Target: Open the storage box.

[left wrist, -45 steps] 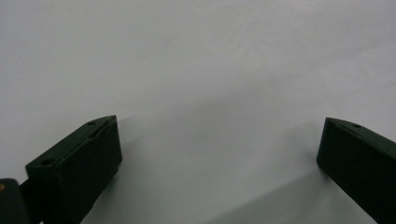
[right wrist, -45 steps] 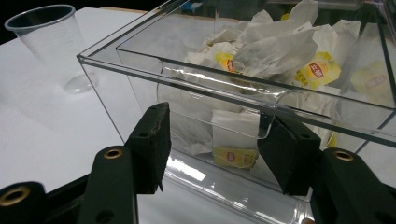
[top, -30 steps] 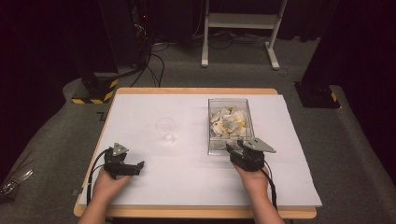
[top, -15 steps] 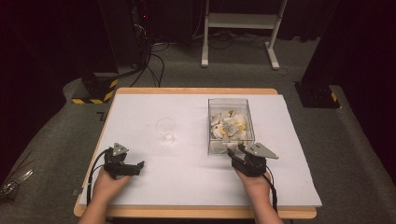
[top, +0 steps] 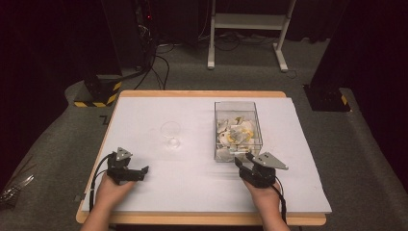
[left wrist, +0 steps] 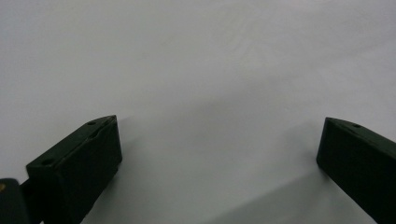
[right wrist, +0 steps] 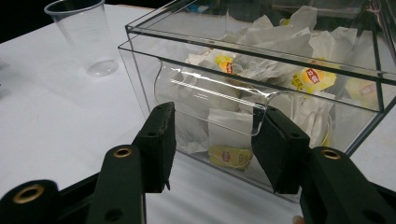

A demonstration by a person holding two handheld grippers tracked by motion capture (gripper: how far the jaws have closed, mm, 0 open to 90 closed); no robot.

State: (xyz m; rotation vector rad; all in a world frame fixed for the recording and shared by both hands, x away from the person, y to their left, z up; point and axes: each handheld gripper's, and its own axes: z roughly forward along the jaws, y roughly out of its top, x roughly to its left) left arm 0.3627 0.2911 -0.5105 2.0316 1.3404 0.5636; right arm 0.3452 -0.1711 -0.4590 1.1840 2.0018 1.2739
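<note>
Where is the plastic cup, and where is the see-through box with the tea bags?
plastic cup (top: 171,134), high view, on its clear side wall.
see-through box (right wrist: 144,81), right gripper view, on its front left wall.

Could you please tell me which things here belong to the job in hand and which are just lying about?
In the job:
- clear box
- tea bags inside it
- right tongs, open at the box's front opening
- plastic cup

Lying about:
- left tongs, open, resting on the white table
</note>
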